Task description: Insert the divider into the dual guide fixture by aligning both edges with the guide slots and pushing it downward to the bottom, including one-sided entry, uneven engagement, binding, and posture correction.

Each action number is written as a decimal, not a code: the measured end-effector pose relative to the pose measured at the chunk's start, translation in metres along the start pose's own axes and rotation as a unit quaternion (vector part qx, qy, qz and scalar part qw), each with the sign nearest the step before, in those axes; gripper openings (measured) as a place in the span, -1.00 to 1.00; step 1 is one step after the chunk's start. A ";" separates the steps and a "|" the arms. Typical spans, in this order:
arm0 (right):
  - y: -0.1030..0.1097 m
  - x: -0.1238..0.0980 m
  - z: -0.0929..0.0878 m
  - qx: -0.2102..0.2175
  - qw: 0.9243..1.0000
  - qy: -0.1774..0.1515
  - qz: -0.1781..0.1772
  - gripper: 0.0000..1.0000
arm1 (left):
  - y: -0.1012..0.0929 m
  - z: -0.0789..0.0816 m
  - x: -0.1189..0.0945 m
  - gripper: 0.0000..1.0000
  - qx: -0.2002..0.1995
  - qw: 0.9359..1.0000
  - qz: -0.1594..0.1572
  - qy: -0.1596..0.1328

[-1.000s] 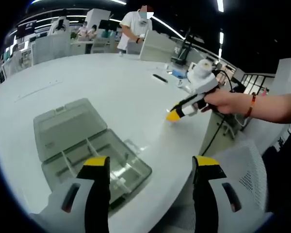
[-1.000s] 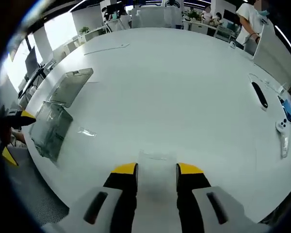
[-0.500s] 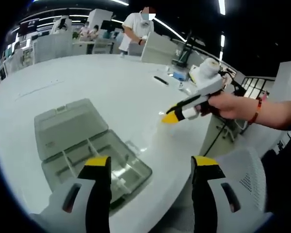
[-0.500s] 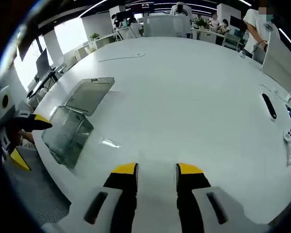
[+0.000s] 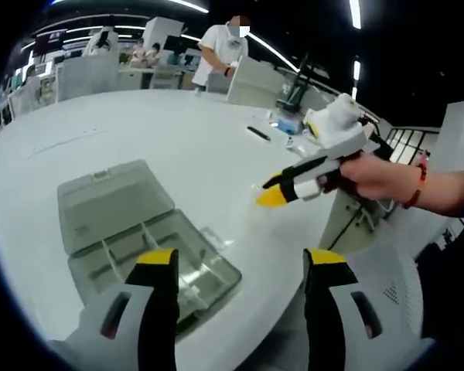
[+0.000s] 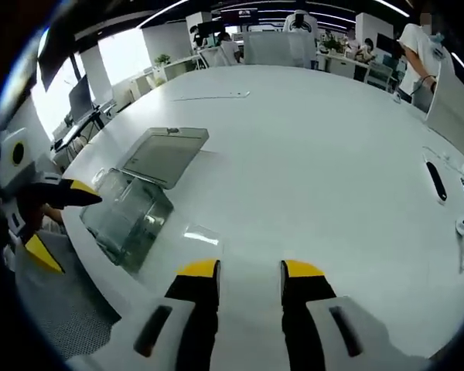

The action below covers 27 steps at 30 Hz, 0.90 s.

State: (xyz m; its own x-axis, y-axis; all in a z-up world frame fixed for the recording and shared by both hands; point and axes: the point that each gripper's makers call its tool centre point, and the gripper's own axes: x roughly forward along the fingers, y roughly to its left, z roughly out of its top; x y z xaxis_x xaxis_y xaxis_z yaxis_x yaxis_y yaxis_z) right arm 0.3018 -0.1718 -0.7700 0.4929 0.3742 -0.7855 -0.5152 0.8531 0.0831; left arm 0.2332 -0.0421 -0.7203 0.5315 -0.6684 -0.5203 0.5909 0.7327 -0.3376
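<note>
Left gripper view looks down on a clear plastic box [image 5: 155, 259] near the edge of the big white worktop [image 5: 162, 147]. Its lid [image 5: 112, 202] is folded back flat, so the inside is easy to reach. The box has thin walls that split it into small rooms. This looks like the fixture with the guide slots, but the slots are too small to make out.

A small clear piece [image 5: 215, 236] lies flat on the worktop just beside the box. I think this is the divider. It is see-through and thin, so it is hard to spot, and it will likely be slippery to pick up. It is not in the box yet, so the job is at the start.

The left gripper [image 5: 236, 263] hangs over the near side of the box. Its fingers are spread wide with nothing between them, maybe ready to steady the box.

The right gripper [image 5: 272, 193] is held in a person's hand [image 5: 363, 176] above the worktop, pointing toward the divider. In the right gripper view, the right gripper [image 6: 250, 270] has its fingers a little apart and holds nothing. The divider [image 6: 201, 234] sits just ahead of them, so it seems lined up for a pick.
</note>
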 end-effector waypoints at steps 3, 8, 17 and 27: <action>0.007 -0.002 0.002 -0.007 1.000 0.000 0.003 -0.46 | -0.001 0.001 0.000 0.25 -0.004 1.000 -0.001 -0.003; 0.017 -0.005 0.006 -0.013 1.000 -0.008 0.007 -0.46 | -0.004 0.002 0.001 0.23 -0.007 1.000 -0.005 -0.008; 0.036 -0.011 0.014 -0.022 0.999 -0.026 0.022 -0.46 | 0.002 0.015 -0.003 0.15 -0.062 0.997 -0.008 -0.045; 0.060 -0.020 0.021 -0.029 0.998 -0.049 0.040 -0.46 | 0.001 0.016 -0.001 0.10 -0.079 0.996 -0.008 -0.051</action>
State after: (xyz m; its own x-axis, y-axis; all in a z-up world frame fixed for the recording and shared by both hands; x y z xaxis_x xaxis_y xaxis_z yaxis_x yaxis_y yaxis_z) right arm 0.2758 -0.1207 -0.7370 0.5134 0.4759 -0.7141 -0.5942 0.7975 0.1043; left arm 0.2431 -0.0430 -0.7079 0.5860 -0.6845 -0.4338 0.5019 0.7268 -0.4689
